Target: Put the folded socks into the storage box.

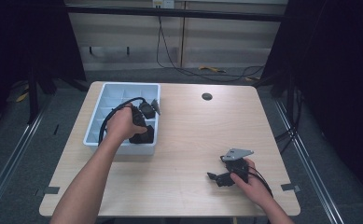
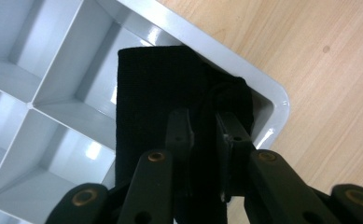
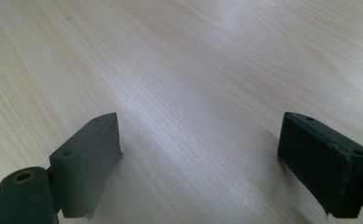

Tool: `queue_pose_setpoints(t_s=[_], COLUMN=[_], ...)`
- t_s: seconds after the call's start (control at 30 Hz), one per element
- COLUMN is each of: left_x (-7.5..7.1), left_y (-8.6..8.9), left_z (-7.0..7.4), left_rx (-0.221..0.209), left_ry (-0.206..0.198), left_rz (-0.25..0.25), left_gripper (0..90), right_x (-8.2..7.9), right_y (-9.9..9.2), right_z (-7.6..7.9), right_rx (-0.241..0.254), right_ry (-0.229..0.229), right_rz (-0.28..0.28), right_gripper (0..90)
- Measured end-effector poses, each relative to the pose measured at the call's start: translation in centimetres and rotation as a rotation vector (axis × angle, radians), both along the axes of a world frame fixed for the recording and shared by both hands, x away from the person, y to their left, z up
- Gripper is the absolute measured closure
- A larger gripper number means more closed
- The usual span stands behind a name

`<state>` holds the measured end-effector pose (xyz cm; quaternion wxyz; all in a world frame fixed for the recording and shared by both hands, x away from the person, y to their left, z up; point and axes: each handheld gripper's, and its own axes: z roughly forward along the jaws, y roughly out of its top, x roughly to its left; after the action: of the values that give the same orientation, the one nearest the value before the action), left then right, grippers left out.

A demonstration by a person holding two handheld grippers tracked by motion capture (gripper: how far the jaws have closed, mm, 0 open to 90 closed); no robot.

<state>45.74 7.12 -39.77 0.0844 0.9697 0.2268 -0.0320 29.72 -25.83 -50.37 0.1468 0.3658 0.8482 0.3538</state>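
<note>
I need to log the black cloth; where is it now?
The cloth sits in the tray's near right corner cell, pinched by the left tongs.

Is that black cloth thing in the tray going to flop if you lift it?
Probably floppy: the black cloth looks woven and folds over itself in the corner compartment of the tray. Likely light, too. The left gripper pinches a fold, so it shouldn't slip.

Tray walls [image 2: 272, 93] around black cloth [image 2: 160, 93]

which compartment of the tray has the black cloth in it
The corner compartment of the grey tray, nearest the table's middle; the left gripper pinches black cloth there. The others look bare.
</note>
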Motion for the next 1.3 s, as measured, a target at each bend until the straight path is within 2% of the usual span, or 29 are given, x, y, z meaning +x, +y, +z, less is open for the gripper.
queue_pose_setpoints(t_s=[0.13, 0.37, 0.43, 0.6, 0.87, 1.03, 1.13, 1.2, 1.3], left_x=[0.0, 0.1, 0.1, -0.1, -0.1, 0.0, 0.0, 0.0, 0.0], left_y=[0.2, 0.8, 0.9, 1.2, 1.3, 1.6, 1.8, 1.9, 1.8], left_z=[0.1, 0.9, 1.2, 3.0, 5.1, 6.4, 7.0, 7.4, 7.7], left_rx=[-0.018, -0.062, -0.059, -0.086, -0.083, -0.090, -0.089, -0.096, -0.091], left_ry=[0.004, 0.000, -0.003, -0.023, -0.027, -0.023, -0.018, -0.001, 0.003], left_rz=[0.021, 0.058, 0.063, 0.080, 0.085, 0.107, 0.124, 0.136, 0.144], left_gripper=[75.4, 65.0, 61.2, 58.7, 58.3, 61.8, 67.8, 76.1, 83.1], right_x=[0.0, 0.0, 0.0, 0.0, 0.0, 0.0, 0.0, 0.0, 0.0], right_y=[0.0, 0.0, 0.0, 0.0, 0.0, 0.0, 0.0, 0.0, 0.0], right_z=[0.0, 0.0, 0.0, 0.0, 0.0, 0.0, 0.0, 0.0, 0.0], right_rx=[0.000, 0.000, 0.000, 0.000, 0.000, 0.000, 0.000, -0.001, -0.001], right_ry=[-0.001, 0.000, 0.000, 0.000, 0.001, 0.001, 0.001, 0.002, 0.002], right_rz=[0.001, 0.000, 0.000, 0.000, 0.000, 0.000, 0.000, 0.001, 0.001], right_gripper=[12.5, 12.5, 12.5, 12.5, 12.5, 12.5, 12.5, 12.5, 12.5])
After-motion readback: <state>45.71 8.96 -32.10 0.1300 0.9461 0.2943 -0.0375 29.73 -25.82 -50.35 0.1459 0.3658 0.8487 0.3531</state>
